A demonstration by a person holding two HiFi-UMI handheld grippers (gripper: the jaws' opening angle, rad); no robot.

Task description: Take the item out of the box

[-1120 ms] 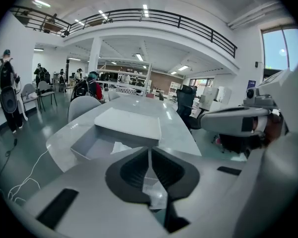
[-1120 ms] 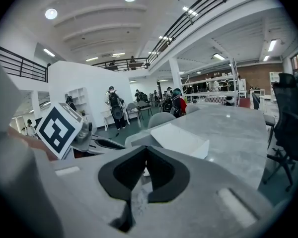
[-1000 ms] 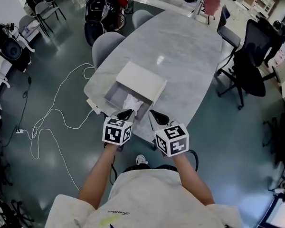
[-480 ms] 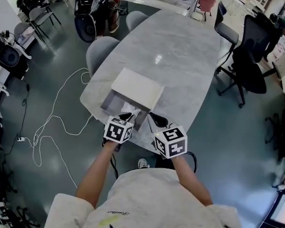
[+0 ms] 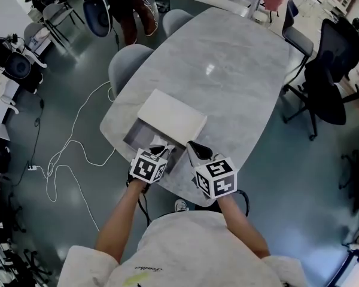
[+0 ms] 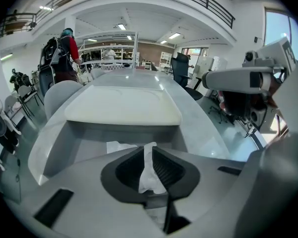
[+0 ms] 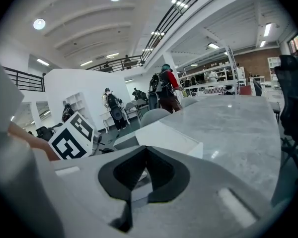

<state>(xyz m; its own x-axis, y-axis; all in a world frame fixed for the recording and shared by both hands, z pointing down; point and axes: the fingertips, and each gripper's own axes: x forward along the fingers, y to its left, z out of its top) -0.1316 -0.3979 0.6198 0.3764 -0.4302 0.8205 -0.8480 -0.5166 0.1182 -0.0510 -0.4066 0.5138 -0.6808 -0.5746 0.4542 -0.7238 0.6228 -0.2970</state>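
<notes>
At the box (image 6: 123,109), left gripper (image 6: 148,148) pinches white paper (image 6: 149,176) — plain only in its view; right gripper (image 7: 145,150) closed.

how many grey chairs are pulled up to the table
2. One grey chair sits at the table's left edge, beside the open box; the other is further along that edge, toward the far end. The office chairs on the right are dark; others may be hidden.
</notes>
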